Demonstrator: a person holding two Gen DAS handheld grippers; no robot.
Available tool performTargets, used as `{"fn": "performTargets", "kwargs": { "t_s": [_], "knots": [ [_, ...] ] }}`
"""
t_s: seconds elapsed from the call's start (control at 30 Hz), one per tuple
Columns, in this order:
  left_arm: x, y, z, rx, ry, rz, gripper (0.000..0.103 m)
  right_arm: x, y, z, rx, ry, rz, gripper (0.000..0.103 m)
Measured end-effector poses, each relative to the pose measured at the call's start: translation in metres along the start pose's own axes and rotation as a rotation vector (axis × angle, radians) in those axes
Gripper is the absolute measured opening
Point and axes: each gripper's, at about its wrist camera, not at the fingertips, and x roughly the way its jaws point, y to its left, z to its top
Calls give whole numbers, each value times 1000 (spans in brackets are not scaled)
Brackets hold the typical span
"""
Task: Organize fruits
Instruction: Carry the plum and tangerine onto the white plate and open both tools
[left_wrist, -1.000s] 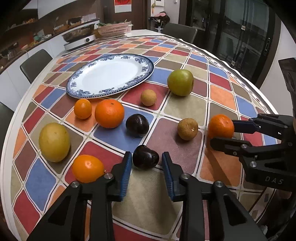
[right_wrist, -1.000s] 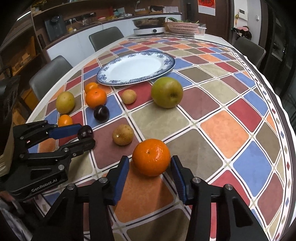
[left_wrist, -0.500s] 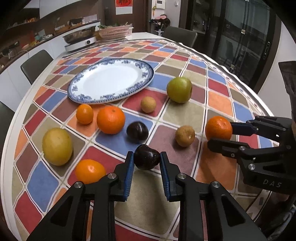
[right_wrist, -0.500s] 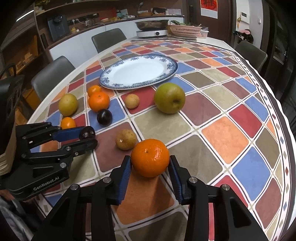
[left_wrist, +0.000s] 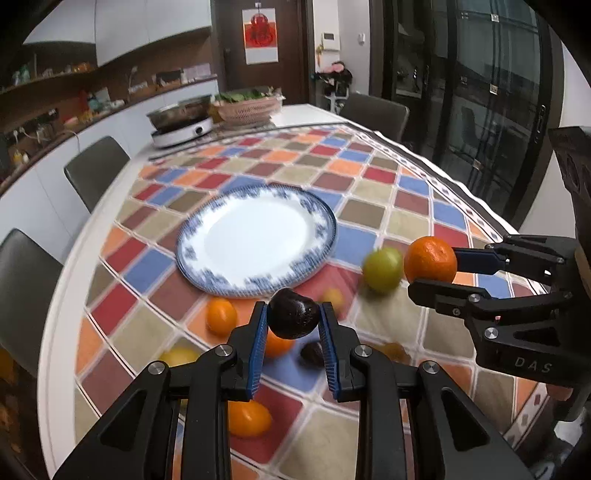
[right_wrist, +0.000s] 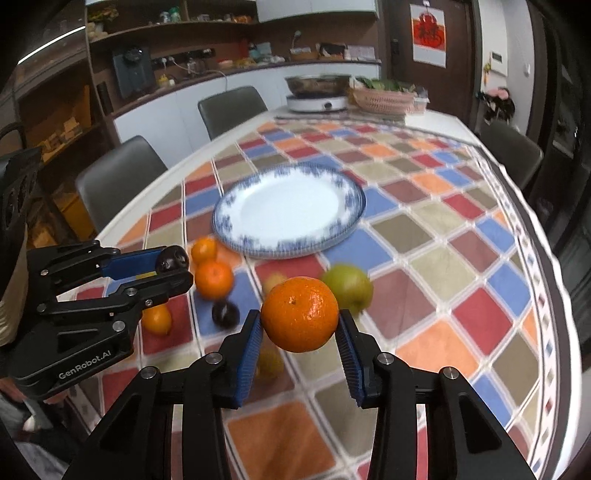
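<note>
My left gripper (left_wrist: 293, 317) is shut on a dark plum (left_wrist: 294, 314) and holds it in the air above the table. My right gripper (right_wrist: 300, 325) is shut on an orange (right_wrist: 300, 314), also lifted off the cloth. Each gripper shows in the other's view: the right one (left_wrist: 432, 271) with its orange (left_wrist: 430, 259), the left one (right_wrist: 173, 267) with its plum (right_wrist: 172, 259). A white plate with a blue rim (left_wrist: 207, 240) (right_wrist: 351, 199) lies empty beyond both. A green apple (left_wrist: 382, 269) (right_wrist: 349, 286) sits just behind the held orange.
Several fruits stay on the chequered cloth: oranges (left_wrist: 221, 316) (right_wrist: 213, 278), another dark plum (right_wrist: 225, 314), a yellow fruit (left_wrist: 179, 357) and an orange near the front (left_wrist: 245, 417). Chairs (left_wrist: 96, 168) stand on the left. A cooker (left_wrist: 181, 129) and basket (left_wrist: 247, 109) sit at the far end.
Both grippers closed on their fruit and rose off the table, the left with the plum, the right with the orange. The views tilted up, bringing the plate closer to centre.
</note>
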Motion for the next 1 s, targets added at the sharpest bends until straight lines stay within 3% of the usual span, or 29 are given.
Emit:
{"fn": "performTargets", "kwargs": {
  "t_s": [0.47, 1.0],
  "knots": [
    [35, 38, 58, 7, -23, 39, 28, 34, -4, 75, -79, -41, 14, 41],
    [146, 82, 105, 10, 133, -32, 28, 135, -25, 146, -84, 90, 56, 41]
  ]
}}
